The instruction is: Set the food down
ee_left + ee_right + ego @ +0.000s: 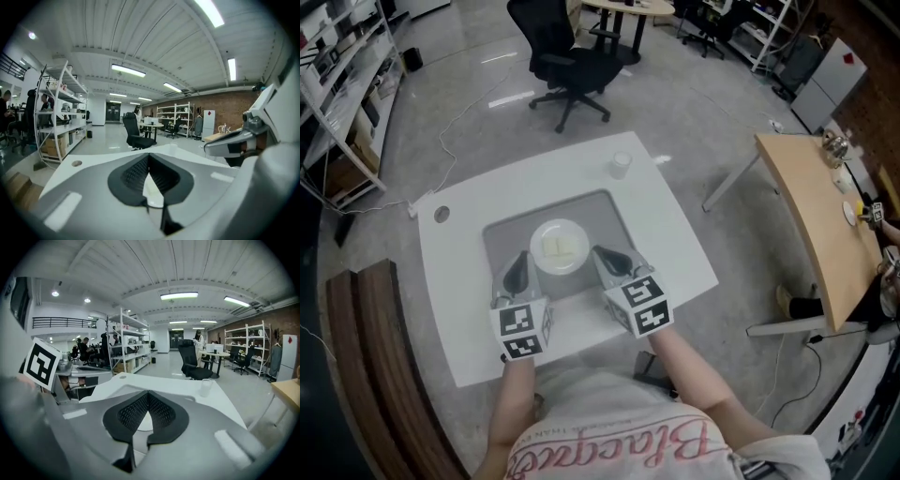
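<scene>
A white plate [536,255] with a pale slice of food [562,247] rests on the grey mat [502,234] in the middle of the white table [675,234]. My left gripper [522,257] is just off the plate's left front rim, its jaws shut with nothing between them. My right gripper [600,253] is off the plate's right front rim, also shut and holding nothing. In the left gripper view the pads meet at the tip [148,157], and the plate [153,192] shows below them. The right gripper view shows the same: shut jaws [148,393] with the plate [143,423] beyond.
A small clear cup [621,165] stands at the table's far right corner. A black office chair [567,66] is behind the table, a wooden table [806,216] at the right, a wooden bench [366,356] at the left. Shelves line the left wall.
</scene>
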{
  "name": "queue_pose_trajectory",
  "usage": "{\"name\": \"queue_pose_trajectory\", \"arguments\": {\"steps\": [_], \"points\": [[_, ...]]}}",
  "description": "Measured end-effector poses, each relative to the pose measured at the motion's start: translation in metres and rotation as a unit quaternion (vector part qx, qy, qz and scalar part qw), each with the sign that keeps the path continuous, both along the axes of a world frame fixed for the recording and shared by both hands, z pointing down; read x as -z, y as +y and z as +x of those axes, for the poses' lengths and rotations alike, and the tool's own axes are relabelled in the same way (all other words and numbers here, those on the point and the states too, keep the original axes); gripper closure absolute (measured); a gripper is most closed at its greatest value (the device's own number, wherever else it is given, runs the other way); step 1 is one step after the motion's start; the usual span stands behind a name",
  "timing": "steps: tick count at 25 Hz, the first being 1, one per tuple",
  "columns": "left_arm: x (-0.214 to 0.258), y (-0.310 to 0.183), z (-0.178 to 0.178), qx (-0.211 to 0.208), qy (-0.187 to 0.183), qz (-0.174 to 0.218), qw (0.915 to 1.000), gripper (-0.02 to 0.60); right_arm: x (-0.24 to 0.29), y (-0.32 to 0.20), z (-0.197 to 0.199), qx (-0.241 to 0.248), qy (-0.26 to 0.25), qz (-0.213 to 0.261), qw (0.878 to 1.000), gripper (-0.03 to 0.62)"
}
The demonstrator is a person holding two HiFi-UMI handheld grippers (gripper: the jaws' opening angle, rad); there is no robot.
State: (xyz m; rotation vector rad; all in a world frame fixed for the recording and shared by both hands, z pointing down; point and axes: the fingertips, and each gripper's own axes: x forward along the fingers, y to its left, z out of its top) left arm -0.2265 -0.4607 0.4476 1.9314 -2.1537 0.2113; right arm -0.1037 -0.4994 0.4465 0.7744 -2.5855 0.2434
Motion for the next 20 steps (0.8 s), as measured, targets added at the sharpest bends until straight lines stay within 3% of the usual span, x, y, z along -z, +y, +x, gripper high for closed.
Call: {"name": "queue_pose_trajectory", "arguments": {"steps": [7,14,20], "points": [[0.066,0.023,0.022,-0.019,-0.082,0.074,0.9938,0.583,0.073,0.026,0.020,0.035,-0.067,0.080,0.994,0.592],[0.093,0.042,0.036,-0.015,-0.102,0.104,0.9893,0.583,0.110,0.063,0.035,0.063,-0.139,0.131,0.980,0.594],[0.103,0.061,0.053,-0.018,-0.098,0.123,0.9873,0.581,0.124,0.091,0.044,0.089,-0.167,0.166,0.968,0.592]]}}
